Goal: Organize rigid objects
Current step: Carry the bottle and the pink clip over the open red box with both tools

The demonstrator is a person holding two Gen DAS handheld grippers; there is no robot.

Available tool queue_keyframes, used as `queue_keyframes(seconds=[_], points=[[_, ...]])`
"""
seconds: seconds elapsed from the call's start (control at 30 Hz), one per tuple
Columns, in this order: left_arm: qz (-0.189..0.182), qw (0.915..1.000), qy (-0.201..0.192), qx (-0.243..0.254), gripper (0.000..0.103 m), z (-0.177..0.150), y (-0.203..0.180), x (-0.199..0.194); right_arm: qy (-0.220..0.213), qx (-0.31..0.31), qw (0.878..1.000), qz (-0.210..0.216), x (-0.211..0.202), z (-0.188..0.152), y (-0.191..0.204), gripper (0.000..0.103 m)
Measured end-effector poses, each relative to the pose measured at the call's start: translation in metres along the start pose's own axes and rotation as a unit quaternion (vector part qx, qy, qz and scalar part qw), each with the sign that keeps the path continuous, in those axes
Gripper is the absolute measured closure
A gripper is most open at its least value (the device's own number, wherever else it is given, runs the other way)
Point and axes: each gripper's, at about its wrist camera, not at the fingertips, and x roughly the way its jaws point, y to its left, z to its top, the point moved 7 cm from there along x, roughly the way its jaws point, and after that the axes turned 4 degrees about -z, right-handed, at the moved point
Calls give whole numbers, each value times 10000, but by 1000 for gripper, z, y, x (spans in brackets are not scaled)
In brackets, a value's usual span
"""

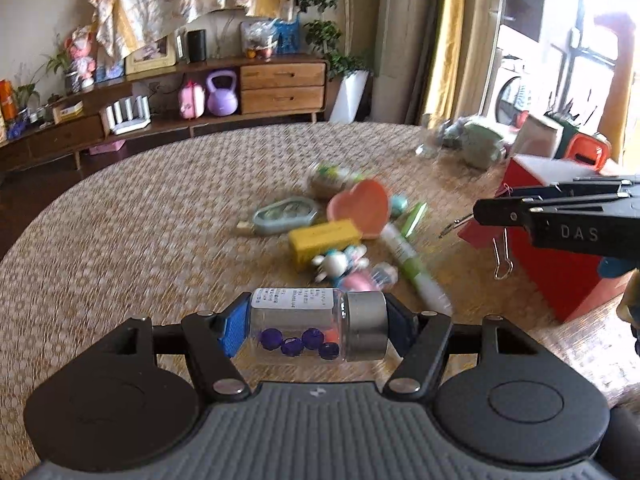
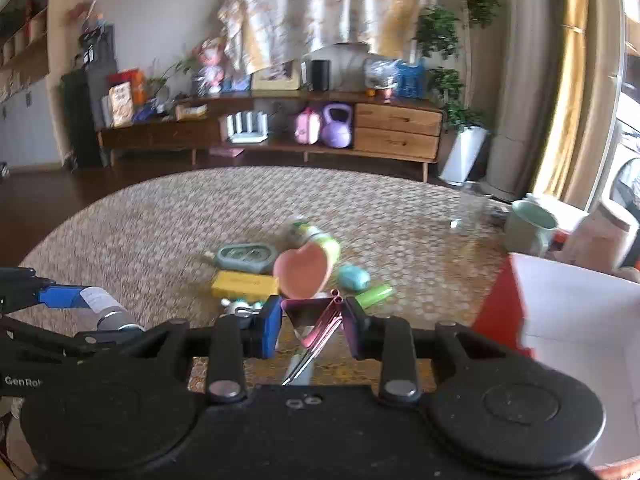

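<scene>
**Glass vial and binder clip lifted over a cluttered table**

Glass vial (image 1: 308,326), holding blue beads, lies crosswise in the left gripper (image 1: 310,330), clamped end to end, base against one pad and metal cap against the other. It looks light, stiff, breakable and probably slippery. The right gripper (image 2: 314,326) pinches a pink binder clip (image 2: 320,322). At two o'clock from the vial stands the red box (image 1: 556,268); remaining toys lie at twelve on the woven table (image 1: 140,220).
</scene>
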Motion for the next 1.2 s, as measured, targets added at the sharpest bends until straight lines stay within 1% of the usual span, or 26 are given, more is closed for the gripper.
queue_keyframes(seconds=[0.27, 0.47, 0.67, 0.9, 1.13, 1.2], points=[[-307, 9980, -303, 466, 35, 43, -51, -21, -227, 536, 9981, -203, -46, 13, -55, 71], [-628, 9954, -310, 647, 35, 68, -96, -18, -296, 878, 9943, -532, -65, 11, -105, 71], [-880, 9919, -167, 905, 35, 77, -150, 1, -237, 1167, 9889, -883, -71, -9, -156, 71], [-1176, 9881, -9, 992, 35, 92, -211, 26, -145, 1307, 9832, -1264, -78, -33, -212, 71], [-1384, 9821, 149, 1272, 35, 105, -277, 59, 40, 1324, 9802, -1475, -74, -56, -253, 71], [-1417, 9803, 230, 1354, 35, 106, -295, 71, 101, 1296, 9805, -1471, -71, -62, -261, 71]])
